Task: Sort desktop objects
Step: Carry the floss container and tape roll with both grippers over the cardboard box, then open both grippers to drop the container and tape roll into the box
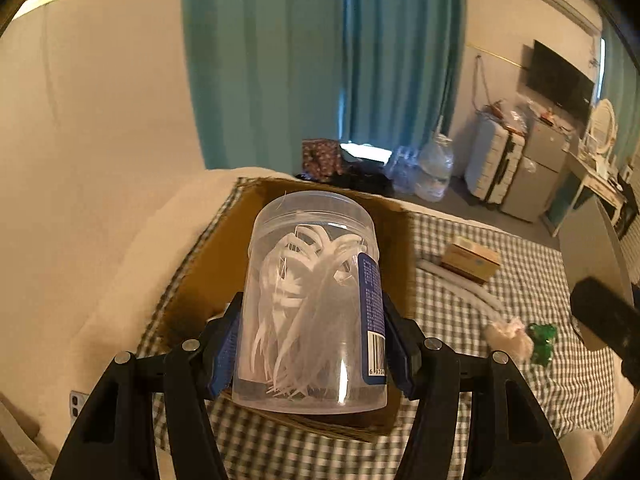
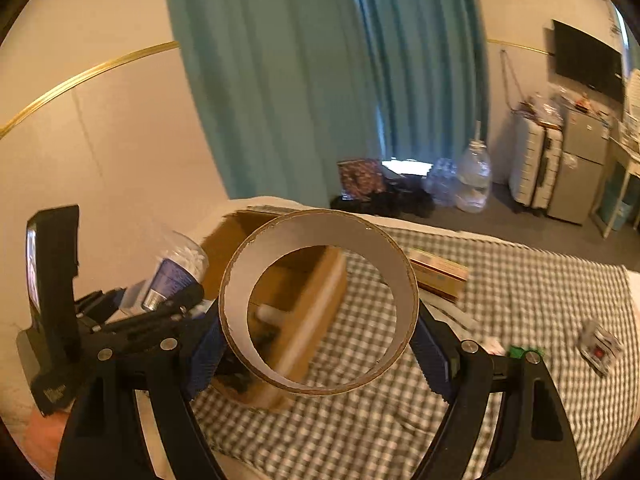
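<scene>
The left gripper [image 1: 314, 344] held a clear jar [image 1: 316, 300] of white floss picks, its blue pads [image 1: 224, 354] pressed against the jar's two sides at a middling spread. The jar stood nearly upright between the fingers, lid end away from the camera, a blue label with a barcode on its right side. It hung above a brown box [image 1: 200, 280] that sat on a checked cloth [image 1: 460, 360].

The right gripper [image 2: 320, 344] was spread wide around a tape roll [image 2: 320, 304], a broad cardboard ring seen almost end-on. Its blue pads [image 2: 434, 356] touched the ring's outer wall on the left and right. Through the ring's hole the open box [image 2: 304, 288] showed below, with a pale tube-like thing lying inside it. In the right wrist view the left gripper [image 2: 168, 300] appeared just left of the roll, with the jar [image 2: 176, 268] in its fingers, over the box's near-left corner.

On the cloth to the right of the box lay a small carton [image 1: 472, 258], a white tube beside it, a pale crumpled wad [image 1: 510, 338] and a green thing [image 1: 542, 342] touching it. Farther right, in the right wrist view, a small packet [image 2: 600, 348] lay well apart from the rest. Both held things were off the cloth.
</scene>
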`<state>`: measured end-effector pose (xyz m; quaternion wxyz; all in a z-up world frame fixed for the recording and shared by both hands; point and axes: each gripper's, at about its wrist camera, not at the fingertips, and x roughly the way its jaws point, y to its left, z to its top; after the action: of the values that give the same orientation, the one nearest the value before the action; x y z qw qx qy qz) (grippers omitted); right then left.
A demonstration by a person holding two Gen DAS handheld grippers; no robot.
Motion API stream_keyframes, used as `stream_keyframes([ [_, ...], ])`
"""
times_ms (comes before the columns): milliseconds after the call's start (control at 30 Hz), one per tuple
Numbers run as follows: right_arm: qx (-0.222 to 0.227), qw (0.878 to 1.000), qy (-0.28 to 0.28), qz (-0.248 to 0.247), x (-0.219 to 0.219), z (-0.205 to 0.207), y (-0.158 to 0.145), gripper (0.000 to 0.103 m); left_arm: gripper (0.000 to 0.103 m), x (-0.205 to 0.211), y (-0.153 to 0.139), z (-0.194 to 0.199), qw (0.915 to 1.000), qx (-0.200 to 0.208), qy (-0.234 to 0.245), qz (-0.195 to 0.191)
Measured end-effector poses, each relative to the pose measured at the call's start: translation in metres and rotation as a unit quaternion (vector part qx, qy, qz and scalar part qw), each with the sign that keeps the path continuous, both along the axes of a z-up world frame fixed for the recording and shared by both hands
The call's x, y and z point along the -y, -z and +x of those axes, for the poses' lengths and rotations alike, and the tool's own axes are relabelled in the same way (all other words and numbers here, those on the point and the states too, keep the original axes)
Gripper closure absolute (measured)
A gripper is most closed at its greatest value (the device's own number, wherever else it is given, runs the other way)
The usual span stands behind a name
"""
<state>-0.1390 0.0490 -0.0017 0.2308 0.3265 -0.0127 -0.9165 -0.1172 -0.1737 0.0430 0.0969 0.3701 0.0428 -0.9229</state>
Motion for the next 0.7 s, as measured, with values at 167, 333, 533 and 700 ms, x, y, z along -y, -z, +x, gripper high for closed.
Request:
stream_keyframes([
  [167,0.018,1.0,-0.025,0.003,0.037,-0.021,0.007,0.021,0.04,0.025,0.013,-0.006,0.9998,0.012,-0.009,0.008],
  [333,0.032,0.999,-0.038,0.007,0.061,-0.045,0.023,0.021,0.04,0.043,0.029,-0.013,0.9994,0.028,-0.015,0.012],
  [533,0.038,0.996,-0.062,-0.044,0.07,-0.062,0.033,0.02,0.04,0.056,0.045,-0.017,0.9987,0.037,-0.019,0.031],
  [700,0.04,0.995,-0.045,-0.079,0.069,-0.074,0.032,0.016,0.035,0.057,0.043,-0.016,0.9987,0.014,-0.017,0.046],
])
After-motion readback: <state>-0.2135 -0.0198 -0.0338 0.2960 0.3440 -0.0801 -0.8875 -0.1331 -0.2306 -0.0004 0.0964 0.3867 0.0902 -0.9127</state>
